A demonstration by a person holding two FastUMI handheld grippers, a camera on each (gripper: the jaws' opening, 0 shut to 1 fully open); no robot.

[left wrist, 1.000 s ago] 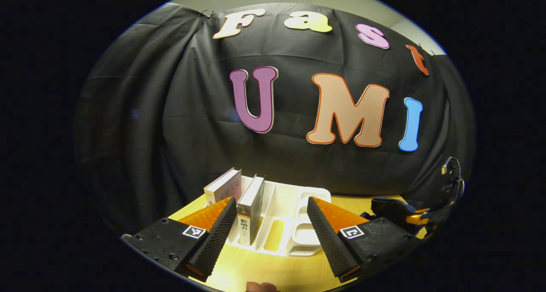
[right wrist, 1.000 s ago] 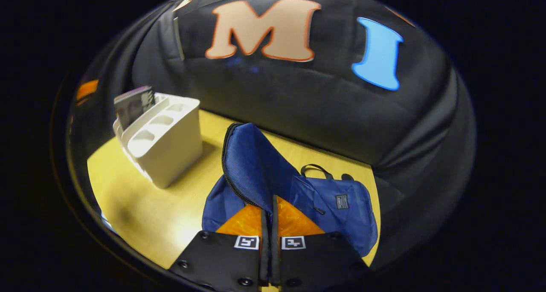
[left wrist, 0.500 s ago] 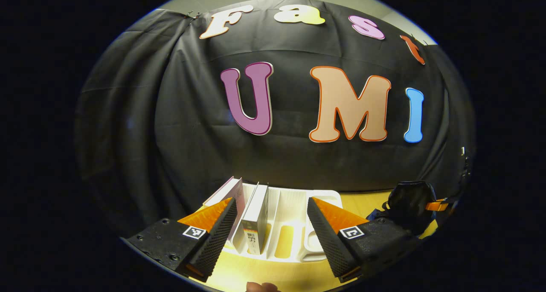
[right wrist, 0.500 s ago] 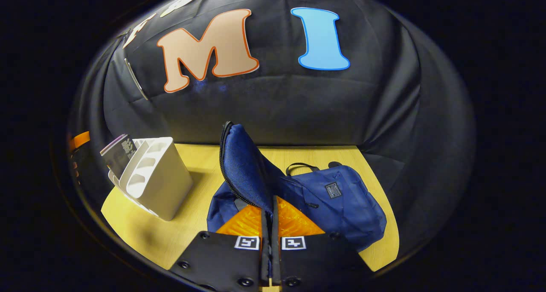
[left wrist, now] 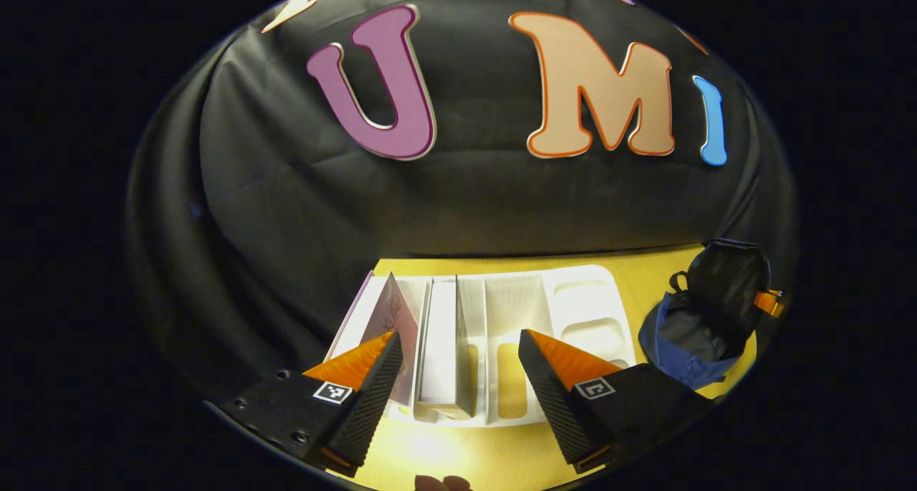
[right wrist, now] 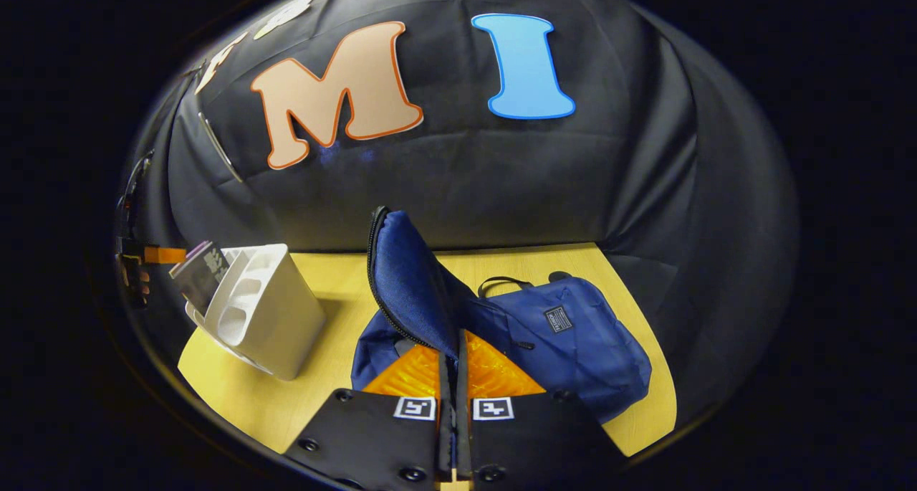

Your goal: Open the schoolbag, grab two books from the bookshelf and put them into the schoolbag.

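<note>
Blue schoolbag (right wrist: 573, 340) lies unzipped, flap raised; two books (left wrist: 440, 340) stand upright in the white bookshelf (left wrist: 573, 301) near the counter's back edge.

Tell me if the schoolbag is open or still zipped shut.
Open. The right gripper is shut on the schoolbag flap, holding it up with its unzipped edge showing.

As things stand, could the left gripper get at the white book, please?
Probably yes: the left gripper is open, the white book stands upright in the bookshelf between its fingers' line, and nothing lies between them.
</note>
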